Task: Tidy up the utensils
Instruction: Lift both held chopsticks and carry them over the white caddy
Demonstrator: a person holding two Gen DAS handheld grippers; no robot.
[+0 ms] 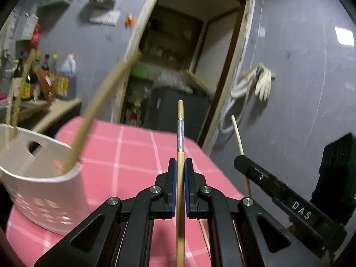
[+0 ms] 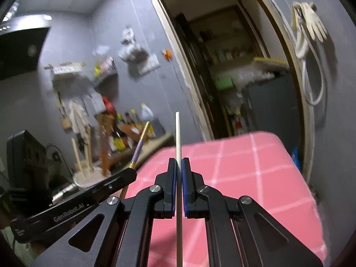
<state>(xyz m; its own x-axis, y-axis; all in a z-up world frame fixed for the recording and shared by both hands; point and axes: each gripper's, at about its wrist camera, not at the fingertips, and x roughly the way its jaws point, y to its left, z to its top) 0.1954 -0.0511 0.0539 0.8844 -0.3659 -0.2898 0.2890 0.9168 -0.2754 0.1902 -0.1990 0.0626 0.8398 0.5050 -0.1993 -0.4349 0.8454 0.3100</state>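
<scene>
My left gripper [image 1: 180, 162] is shut on a bamboo chopstick with a purple band and gold rings [image 1: 180, 133], held upright above the pink checked tablecloth [image 1: 133, 151]. My right gripper [image 2: 179, 162] is shut on a plain pale chopstick [image 2: 178, 133], also upright. The white perforated utensil holder [image 1: 44, 189] stands at the left in the left wrist view, with several wooden sticks [image 1: 98, 106] leaning in it. The right gripper [image 1: 242, 159] shows at the right of the left wrist view. The left gripper [image 2: 131, 173] shows at the left of the right wrist view.
The table ends near a grey wall with an open doorway [image 1: 189, 66]. A shelf with bottles [image 1: 44, 71] is at the far left. A glove and a white cord [image 1: 262, 82] hang on the wall at the right. A round holder with sticks [image 2: 91, 175] stands beyond the left gripper.
</scene>
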